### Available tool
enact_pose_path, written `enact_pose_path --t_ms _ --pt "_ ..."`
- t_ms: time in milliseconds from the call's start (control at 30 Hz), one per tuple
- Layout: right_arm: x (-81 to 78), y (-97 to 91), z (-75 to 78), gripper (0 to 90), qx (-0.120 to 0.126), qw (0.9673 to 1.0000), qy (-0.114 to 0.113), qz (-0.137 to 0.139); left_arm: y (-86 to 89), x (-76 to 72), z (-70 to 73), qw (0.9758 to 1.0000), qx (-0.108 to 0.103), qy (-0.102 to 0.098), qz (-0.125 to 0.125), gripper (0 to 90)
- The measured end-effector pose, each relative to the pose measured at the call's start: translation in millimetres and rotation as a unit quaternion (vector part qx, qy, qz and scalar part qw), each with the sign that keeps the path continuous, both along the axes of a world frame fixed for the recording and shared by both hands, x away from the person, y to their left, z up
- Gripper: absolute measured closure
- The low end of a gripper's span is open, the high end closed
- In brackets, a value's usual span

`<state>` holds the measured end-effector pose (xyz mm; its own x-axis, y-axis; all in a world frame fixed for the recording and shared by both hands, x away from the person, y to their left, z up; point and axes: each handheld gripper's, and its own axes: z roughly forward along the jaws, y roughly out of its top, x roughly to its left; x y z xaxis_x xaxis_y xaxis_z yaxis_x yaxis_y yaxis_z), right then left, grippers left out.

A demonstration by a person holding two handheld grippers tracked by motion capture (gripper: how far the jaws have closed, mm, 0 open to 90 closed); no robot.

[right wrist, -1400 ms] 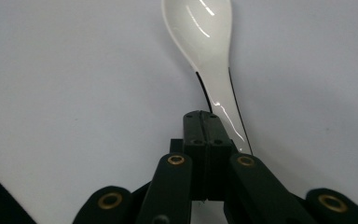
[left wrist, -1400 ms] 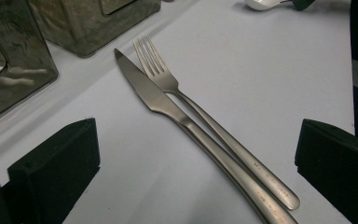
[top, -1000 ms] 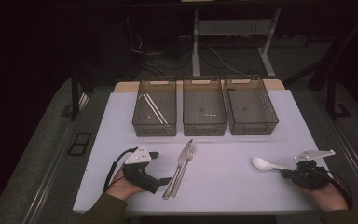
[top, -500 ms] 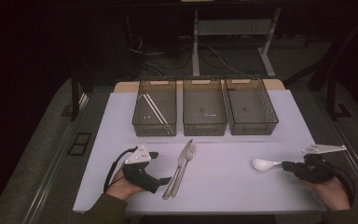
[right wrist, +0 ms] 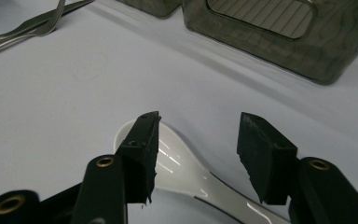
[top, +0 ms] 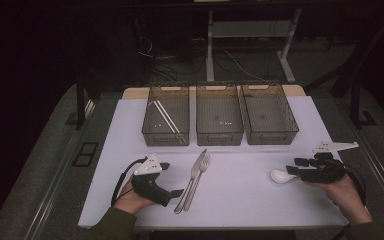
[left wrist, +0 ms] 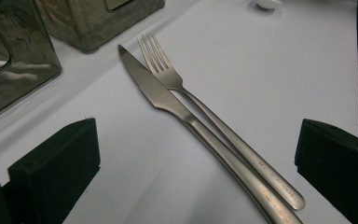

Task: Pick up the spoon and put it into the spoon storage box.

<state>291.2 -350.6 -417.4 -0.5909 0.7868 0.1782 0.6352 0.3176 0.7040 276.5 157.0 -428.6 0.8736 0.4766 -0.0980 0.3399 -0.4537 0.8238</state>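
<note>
Right gripper (right wrist: 198, 154) jaws have just been opening over the white spoon (right wrist: 186, 177) near the bench's right edge, left gripper (left wrist: 196, 158) gaping by the cutlery, so I'd centre on the handle before squeezing.

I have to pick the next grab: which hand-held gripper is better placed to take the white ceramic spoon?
Right. The right hand-held gripper has its jaws, which have just been opening, straddling the white ceramic spoon. The left hand-held gripper sits by the steel knife and fork.
</note>
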Motion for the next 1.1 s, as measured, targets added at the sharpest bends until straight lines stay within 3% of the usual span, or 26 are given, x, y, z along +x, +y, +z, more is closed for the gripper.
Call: enact_pose_path --t_ms 233,333,1100 --pt "12.6 4.0 -5.9 44.1 0.005 0.9998 0.019 0.011 -0.3 -0.1 -0.4 1.0000 0.000 0.000 0.000 0.0" --pt "11.7 5.0 -8.4 43.5 -0.008 0.9996 0.021 0.015 -0.1 0.0 -0.4 1.0000 -0.001 0.001 0.000 0.0" --pt "8.6 18.1 -21.2 41.6 -0.043 0.9959 0.039 0.069 -1.0 0.7 -1.5 0.9999 0.006 0.002 -0.008 0.0"
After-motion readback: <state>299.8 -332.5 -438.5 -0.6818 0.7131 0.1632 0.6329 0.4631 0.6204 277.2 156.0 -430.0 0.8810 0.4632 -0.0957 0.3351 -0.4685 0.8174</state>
